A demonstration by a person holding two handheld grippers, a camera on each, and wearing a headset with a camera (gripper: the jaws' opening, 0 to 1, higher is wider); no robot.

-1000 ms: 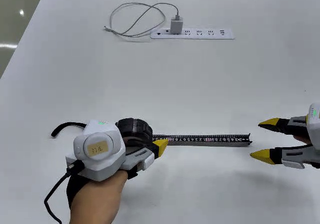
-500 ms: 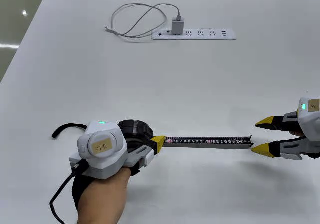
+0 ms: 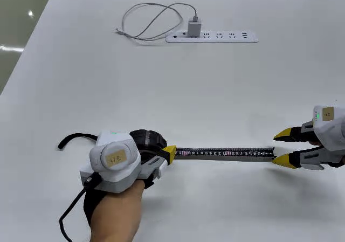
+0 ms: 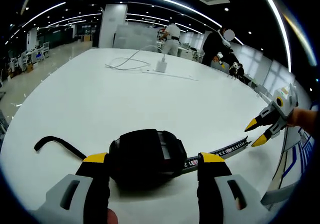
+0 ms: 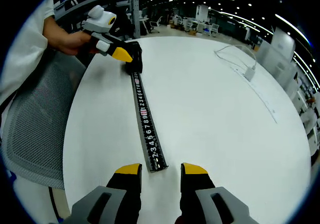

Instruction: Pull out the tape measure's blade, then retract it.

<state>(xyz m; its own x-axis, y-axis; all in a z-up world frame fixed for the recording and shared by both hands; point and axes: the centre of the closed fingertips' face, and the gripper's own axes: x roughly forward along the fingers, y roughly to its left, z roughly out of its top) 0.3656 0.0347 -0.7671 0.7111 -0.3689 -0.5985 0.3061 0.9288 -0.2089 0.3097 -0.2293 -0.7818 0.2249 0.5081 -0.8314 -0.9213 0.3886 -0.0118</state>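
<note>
A black tape measure (image 3: pixel 146 140) lies on the white table, and my left gripper (image 3: pixel 164 154) is shut on its case. In the left gripper view the case (image 4: pixel 145 154) sits between the yellow-tipped jaws of the left gripper (image 4: pixel 153 159). The blade (image 3: pixel 226 153) is drawn out flat to the right along the table. My right gripper (image 3: pixel 277 147) is open at the blade's far end. In the right gripper view the blade end (image 5: pixel 157 165) lies between the jaw tips of the right gripper (image 5: pixel 161 170), nearer the left one, with a gap showing.
A white power strip (image 3: pixel 215 36) with a charger and a looped white cable (image 3: pixel 151 21) lies at the far side. The tape measure's black strap (image 3: pixel 73 139) trails to the left. The table's left edge (image 3: pixel 27 42) borders the floor. People stand beyond the table (image 4: pixel 172 32).
My right gripper has moved left to the blade's end and its jaws have narrowed around it. The left gripper still holds the case in place.
</note>
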